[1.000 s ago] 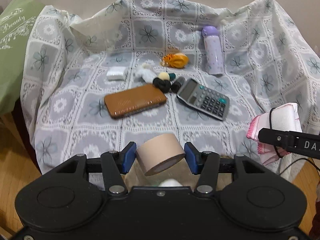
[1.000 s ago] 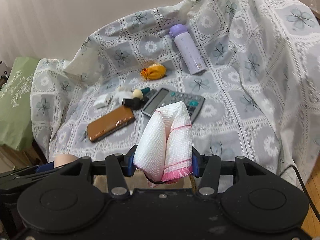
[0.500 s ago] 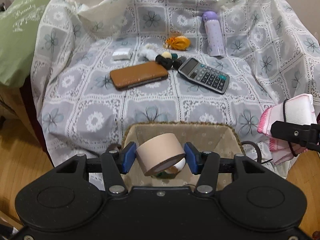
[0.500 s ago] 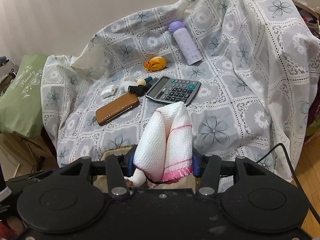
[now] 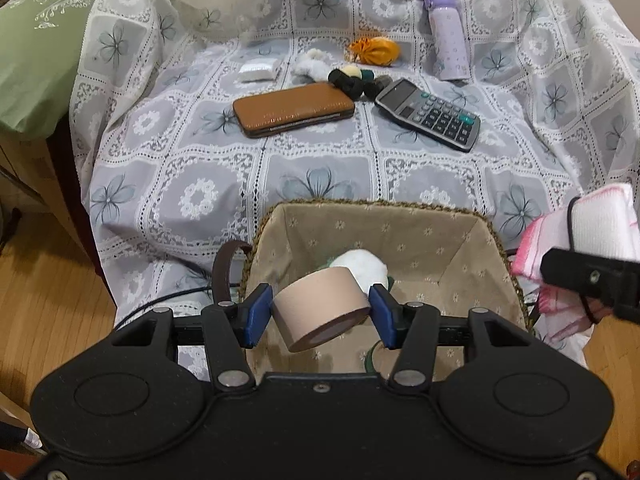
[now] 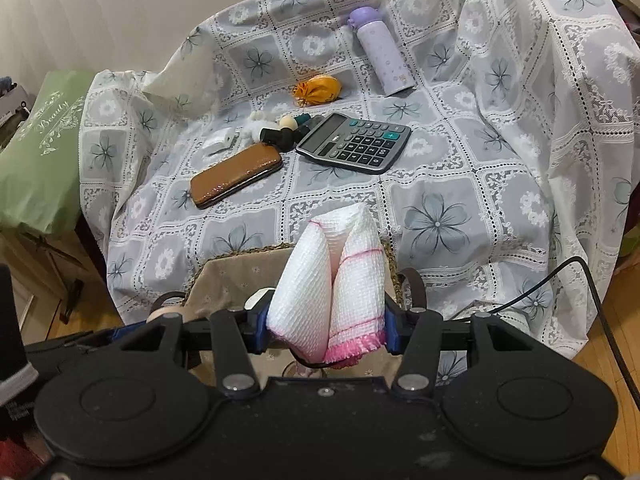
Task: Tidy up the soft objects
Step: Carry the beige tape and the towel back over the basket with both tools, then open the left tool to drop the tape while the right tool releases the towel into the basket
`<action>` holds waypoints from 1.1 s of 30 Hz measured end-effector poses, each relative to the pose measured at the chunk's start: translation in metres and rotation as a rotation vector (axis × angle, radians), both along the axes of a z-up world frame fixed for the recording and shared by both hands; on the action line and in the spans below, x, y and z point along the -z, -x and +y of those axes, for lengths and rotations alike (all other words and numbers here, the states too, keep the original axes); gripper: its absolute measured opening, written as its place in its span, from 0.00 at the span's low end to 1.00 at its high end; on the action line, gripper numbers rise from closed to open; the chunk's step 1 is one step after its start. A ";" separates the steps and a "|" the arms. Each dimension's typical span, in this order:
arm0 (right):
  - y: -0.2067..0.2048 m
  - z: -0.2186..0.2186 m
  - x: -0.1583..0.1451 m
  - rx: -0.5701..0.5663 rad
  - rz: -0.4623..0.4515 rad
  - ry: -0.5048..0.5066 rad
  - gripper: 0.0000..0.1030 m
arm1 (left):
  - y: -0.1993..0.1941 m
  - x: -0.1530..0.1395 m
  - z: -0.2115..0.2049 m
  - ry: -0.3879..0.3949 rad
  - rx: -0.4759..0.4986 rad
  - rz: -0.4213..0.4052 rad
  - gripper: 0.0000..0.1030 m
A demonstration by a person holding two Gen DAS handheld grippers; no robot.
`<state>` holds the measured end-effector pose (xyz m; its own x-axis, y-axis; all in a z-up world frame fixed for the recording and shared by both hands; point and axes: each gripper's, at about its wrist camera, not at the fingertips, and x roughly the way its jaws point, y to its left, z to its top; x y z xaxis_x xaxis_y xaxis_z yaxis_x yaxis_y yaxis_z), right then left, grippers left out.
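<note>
The left gripper [image 5: 320, 316] is clamped by its blue pads on a beige roll of tape [image 5: 322, 310], holding it tilted above the open mouth of a woven basket with a beige flower-print fabric lining [image 5: 420, 236], which stands at the near edge of a seat draped in a grey-and-white lace cloth with flower squares [image 5: 320, 172]. A white fluffy soft object [image 5: 362, 266] lies inside the basket, just behind the roll. The right gripper [image 6: 326, 326] is closed on a folded white waffle-weave cloth with pink stripes and a pink fringe [image 6: 332, 280], bound by a thin black band at its lower end; it hangs over the basket's right rim, and the same cloth shows at the right edge of the left wrist view. On the draped cloth lie a brown leather-look case [image 5: 294, 109], a grey desk calculator with dark keys and one teal key [image 5: 430, 114] whose key markings are too small to read, a lilac bottle with a purple cap [image 5: 447, 36], an orange drawstring pouch [image 5: 374, 51], a small white box [image 5: 260, 70], a pale fluffy item [image 5: 310, 65] and a cluster of small dark and cream round objects [image 5: 352, 79]. At the far left, a green cushion [image 5: 40, 40] carries the white script word "Beauty" among ornamental flourishes.
</note>
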<state>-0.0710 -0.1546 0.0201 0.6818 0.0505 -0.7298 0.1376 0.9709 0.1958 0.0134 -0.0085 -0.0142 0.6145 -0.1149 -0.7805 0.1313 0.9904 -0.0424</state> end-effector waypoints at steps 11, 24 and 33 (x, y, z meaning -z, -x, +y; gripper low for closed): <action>-0.002 -0.001 0.003 -0.007 0.018 0.000 0.50 | 0.002 0.003 0.001 -0.026 -0.018 0.000 0.76; -0.001 -0.002 0.004 -0.022 0.010 -0.004 0.51 | 0.000 0.004 0.002 -0.036 -0.030 0.002 0.81; 0.000 -0.003 0.004 -0.018 0.010 -0.006 0.51 | 0.000 0.004 0.002 -0.036 -0.029 0.002 0.81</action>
